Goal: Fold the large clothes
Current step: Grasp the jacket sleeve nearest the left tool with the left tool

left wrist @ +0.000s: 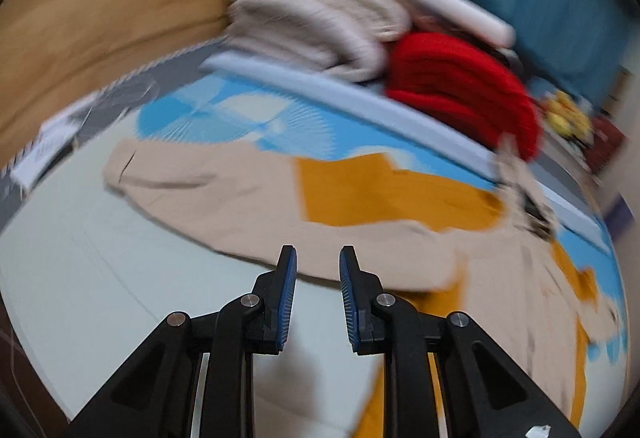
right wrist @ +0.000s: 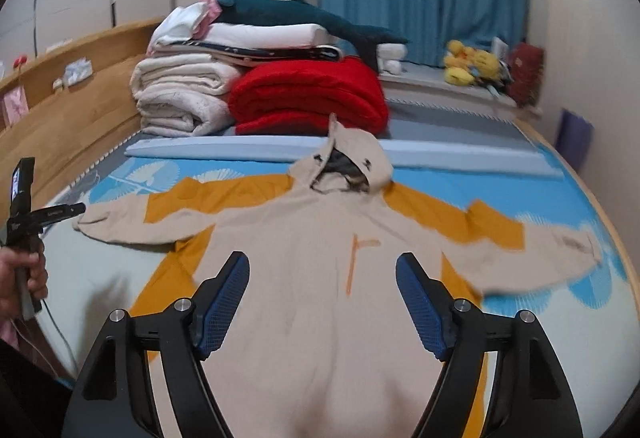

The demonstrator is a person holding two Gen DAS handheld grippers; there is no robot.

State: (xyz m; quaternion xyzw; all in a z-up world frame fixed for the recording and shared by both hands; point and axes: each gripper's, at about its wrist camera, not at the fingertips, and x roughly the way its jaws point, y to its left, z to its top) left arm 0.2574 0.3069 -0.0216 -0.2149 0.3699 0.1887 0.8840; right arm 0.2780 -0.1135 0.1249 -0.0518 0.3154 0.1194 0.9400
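The beige and orange hoodie (right wrist: 320, 258) lies flat on the bed (right wrist: 560, 302), sleeves spread toward 9 and 3 o'clock, hood at 12. The right gripper (right wrist: 322, 302) hovers over its body, jaws wide apart, gripping nothing. The left gripper (left wrist: 318, 298), in the person's left hand (right wrist: 20, 282), points at the sleeve, jaws parted and empty. A red blanket (right wrist: 308, 93) sits beyond the hood.

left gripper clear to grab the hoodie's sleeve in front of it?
Probably yes. The left gripper is open and empty, and the beige sleeve lies flat on the bed just ahead, with nothing between them.
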